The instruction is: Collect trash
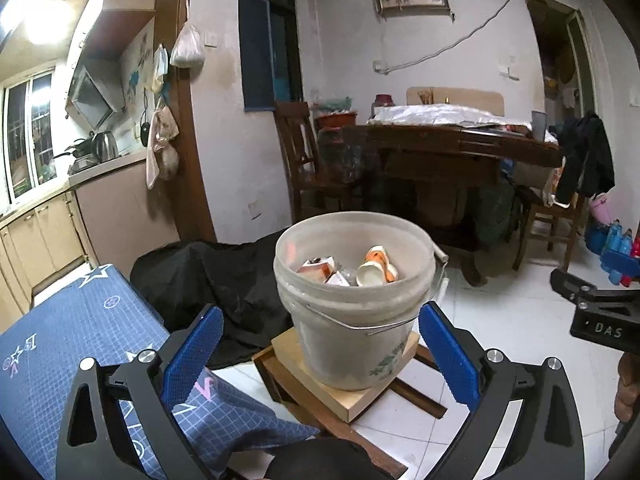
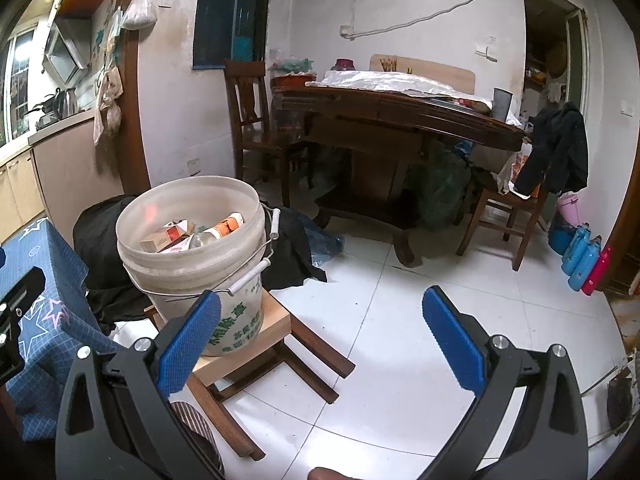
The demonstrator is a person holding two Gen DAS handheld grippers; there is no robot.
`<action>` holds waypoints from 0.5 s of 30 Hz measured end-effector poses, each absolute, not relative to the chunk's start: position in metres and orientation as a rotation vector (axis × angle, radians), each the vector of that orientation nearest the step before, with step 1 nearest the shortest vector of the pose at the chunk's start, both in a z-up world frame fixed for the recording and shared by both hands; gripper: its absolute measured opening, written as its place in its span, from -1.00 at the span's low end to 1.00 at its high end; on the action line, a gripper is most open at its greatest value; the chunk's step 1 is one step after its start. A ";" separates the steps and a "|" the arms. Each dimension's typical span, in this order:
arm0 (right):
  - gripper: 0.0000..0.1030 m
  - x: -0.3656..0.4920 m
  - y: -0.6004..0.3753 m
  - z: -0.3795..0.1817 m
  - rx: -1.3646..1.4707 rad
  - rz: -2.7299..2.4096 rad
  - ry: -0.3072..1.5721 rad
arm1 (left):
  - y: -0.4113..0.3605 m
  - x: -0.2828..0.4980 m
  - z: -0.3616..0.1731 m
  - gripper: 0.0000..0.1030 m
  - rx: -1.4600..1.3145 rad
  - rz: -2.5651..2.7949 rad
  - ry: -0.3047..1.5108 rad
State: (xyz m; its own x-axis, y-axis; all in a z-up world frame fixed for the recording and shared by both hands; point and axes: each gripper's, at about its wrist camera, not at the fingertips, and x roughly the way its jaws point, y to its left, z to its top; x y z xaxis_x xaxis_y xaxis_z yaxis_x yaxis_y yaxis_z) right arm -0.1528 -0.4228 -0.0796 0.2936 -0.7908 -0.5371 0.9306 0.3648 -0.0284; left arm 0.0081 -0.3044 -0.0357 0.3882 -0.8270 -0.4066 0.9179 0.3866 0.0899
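Note:
A white plastic bucket with a wire handle stands on a small wooden stool. Inside it lie an orange-and-white cup and small cartons. My left gripper is open right in front of the bucket, its blue pads either side of the bucket's lower wall, nothing held. In the right wrist view the bucket sits left of centre with the cartons and cup inside. My right gripper is open and empty over the white floor, right of the stool.
A table with a blue star-patterned cloth is at the left. Black fabric lies behind the bucket. A dark wooden dining table and chairs stand beyond. Blue and red bottles line the right wall. White tiled floor spreads ahead.

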 end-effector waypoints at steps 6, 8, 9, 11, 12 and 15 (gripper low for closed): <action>0.89 -0.151 -0.421 -0.080 0.313 -1.166 0.517 | -0.302 0.005 -0.034 0.89 0.326 -1.130 0.291; 0.89 -0.151 -0.422 -0.081 0.315 -1.166 0.520 | -0.301 0.004 -0.034 0.89 0.325 -1.128 0.289; 0.89 -0.151 -0.421 -0.081 0.315 -1.166 0.519 | -0.301 0.005 -0.034 0.89 0.323 -1.124 0.290; 0.89 -0.151 -0.423 -0.081 0.315 -1.166 0.518 | -0.302 0.007 -0.034 0.89 0.327 -1.107 0.305; 0.89 -0.151 -0.423 -0.081 0.316 -1.165 0.519 | -0.303 0.008 -0.034 0.89 0.333 -1.098 0.315; 0.89 -0.151 -0.423 -0.082 0.316 -1.165 0.521 | -0.304 0.007 -0.034 0.89 0.339 -1.104 0.316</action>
